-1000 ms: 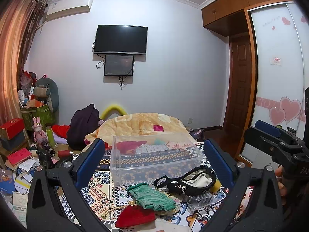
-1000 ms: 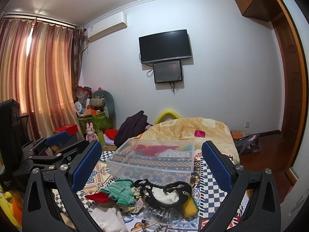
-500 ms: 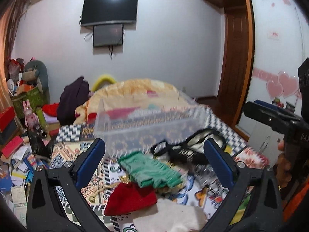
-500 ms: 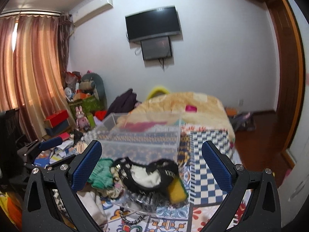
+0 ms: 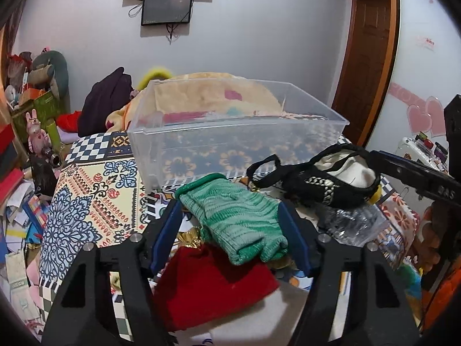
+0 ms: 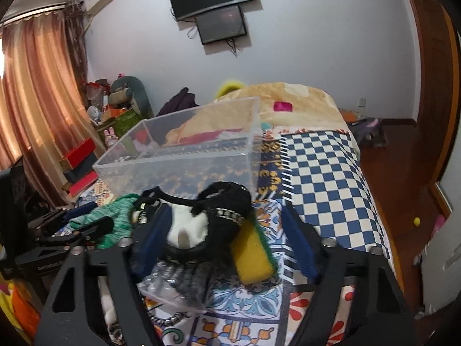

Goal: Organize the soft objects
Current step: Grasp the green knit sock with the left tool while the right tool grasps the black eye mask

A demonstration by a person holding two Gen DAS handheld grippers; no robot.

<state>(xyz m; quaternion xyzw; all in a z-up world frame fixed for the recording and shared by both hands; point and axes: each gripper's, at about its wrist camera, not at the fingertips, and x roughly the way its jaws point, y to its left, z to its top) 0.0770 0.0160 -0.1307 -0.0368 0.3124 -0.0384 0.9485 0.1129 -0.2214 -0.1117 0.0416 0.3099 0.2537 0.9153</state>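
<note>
A clear plastic bin (image 5: pixel 230 132) stands on the patterned bedspread, also in the right wrist view (image 6: pixel 184 161). In front of it lie green knit gloves (image 5: pixel 236 216) over a red cloth (image 5: pixel 213 285). My left gripper (image 5: pixel 230 230) is open, its blue fingers either side of the green gloves. A black-and-white soft bag (image 6: pixel 201 219) lies beside a yellow sponge (image 6: pixel 253 256). My right gripper (image 6: pixel 224 242) is open, its fingers either side of the bag and sponge. The bag (image 5: pixel 331 178) and green gloves (image 6: pixel 112 216) show in both views.
A crinkled clear plastic bag (image 6: pixel 178 285) lies under the black bag. A white cloth (image 5: pixel 259 317) lies at the near edge. An orange quilt (image 6: pixel 288 101) covers the far bed. Boxes, toys and papers (image 5: pixel 23 150) crowd the floor at left. A wooden door (image 5: pixel 366 66) stands at right.
Both grippers have dropped and moved forward onto the pile. The left fingers have narrowed around the green gloves; the right fingers have narrowed around the black bag and sponge.
</note>
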